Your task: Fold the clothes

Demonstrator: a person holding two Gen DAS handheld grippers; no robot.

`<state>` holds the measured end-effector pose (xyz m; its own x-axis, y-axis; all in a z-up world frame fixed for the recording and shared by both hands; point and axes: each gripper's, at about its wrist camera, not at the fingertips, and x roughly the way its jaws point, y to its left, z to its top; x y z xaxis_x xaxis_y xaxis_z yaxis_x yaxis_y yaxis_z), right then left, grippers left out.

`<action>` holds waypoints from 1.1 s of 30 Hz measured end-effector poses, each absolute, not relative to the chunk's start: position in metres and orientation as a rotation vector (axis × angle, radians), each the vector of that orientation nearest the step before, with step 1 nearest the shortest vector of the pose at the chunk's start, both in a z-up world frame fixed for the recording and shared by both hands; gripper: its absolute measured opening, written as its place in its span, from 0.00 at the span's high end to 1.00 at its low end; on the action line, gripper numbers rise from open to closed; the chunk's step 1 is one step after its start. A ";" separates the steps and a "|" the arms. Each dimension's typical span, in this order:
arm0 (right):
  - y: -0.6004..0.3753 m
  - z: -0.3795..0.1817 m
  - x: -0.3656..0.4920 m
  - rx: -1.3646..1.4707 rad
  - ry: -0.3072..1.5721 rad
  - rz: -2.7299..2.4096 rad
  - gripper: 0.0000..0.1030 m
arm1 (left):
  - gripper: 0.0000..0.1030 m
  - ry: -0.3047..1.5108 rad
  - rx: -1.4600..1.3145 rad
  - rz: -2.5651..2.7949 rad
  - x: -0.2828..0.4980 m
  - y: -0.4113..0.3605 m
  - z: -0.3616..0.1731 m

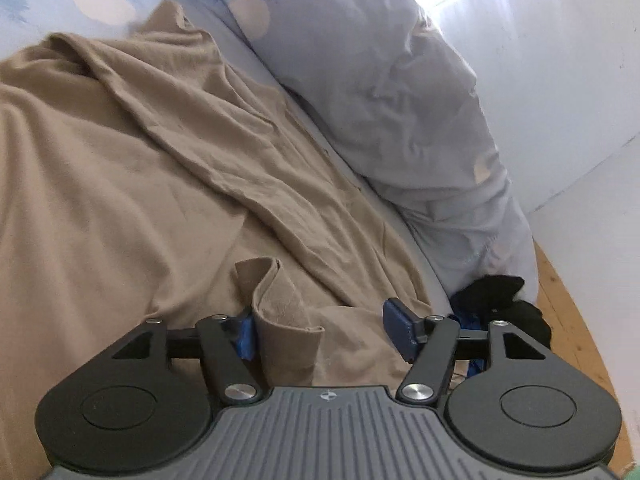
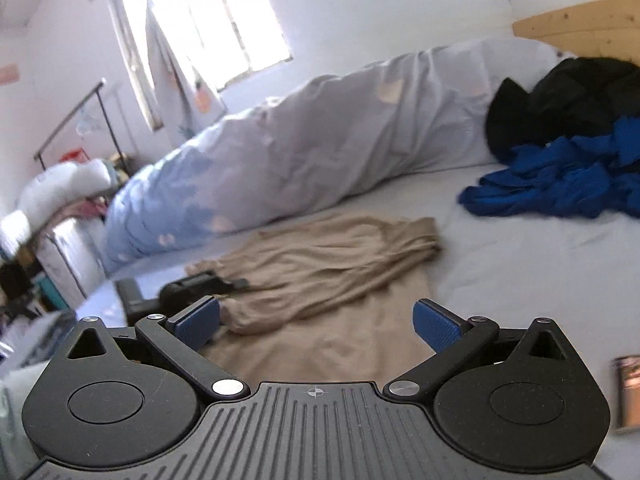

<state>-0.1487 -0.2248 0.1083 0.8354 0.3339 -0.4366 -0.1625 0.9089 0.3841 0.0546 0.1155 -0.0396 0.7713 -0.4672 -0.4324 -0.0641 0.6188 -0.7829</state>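
A tan garment point(image 1: 132, 168) lies rumpled on the pale bed sheet point(image 2: 500, 264). In the left wrist view my left gripper point(image 1: 324, 332) is open. A raised fold of the garment's edge point(image 1: 280, 308) stands between its blue pads, against the left pad point(image 1: 246, 336) and apart from the right one. In the right wrist view the tan garment point(image 2: 320, 272) lies ahead with a sleeve folded across it. My right gripper point(image 2: 316, 324) is open low over its near edge, holding nothing. The left gripper's black body point(image 2: 192, 288) shows at the garment's left side.
A rolled pale blue duvet point(image 2: 320, 140) runs along the far side of the bed. Black clothes point(image 2: 568, 96) and blue clothes point(image 2: 560, 176) are heaped by the wooden headboard point(image 2: 580, 20). A phone-like object point(image 2: 630, 388) lies at the right. A clothes rack point(image 2: 72, 128) stands beyond the bed.
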 end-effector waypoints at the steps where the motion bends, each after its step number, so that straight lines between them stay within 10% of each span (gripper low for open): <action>1: -0.217 0.108 -0.146 0.354 0.514 0.277 0.00 | 0.33 0.679 -0.906 -0.269 0.058 0.118 -0.042; 4: -0.208 0.099 -0.138 0.355 0.537 0.279 0.00 | 0.39 0.703 -0.919 -0.297 0.065 0.123 -0.047; 8: -0.198 0.097 -0.134 0.332 0.544 0.284 0.00 | 0.76 0.663 -0.964 -0.265 0.056 0.131 -0.049; 12: -0.188 0.097 -0.126 0.284 0.545 0.305 0.00 | 0.72 0.466 -0.980 -0.309 0.020 0.147 -0.027; 21: -0.124 0.062 -0.060 0.099 0.611 0.481 0.03 | 0.42 0.696 -0.952 -0.264 0.029 0.152 -0.051; 29: -0.044 0.028 -0.004 -0.177 0.622 0.669 0.25 | 0.38 0.730 -0.953 -0.297 0.053 0.150 -0.051; 33: -0.026 0.013 0.003 -0.240 0.639 0.695 0.40 | 0.81 0.748 -0.976 -0.303 0.063 0.153 -0.054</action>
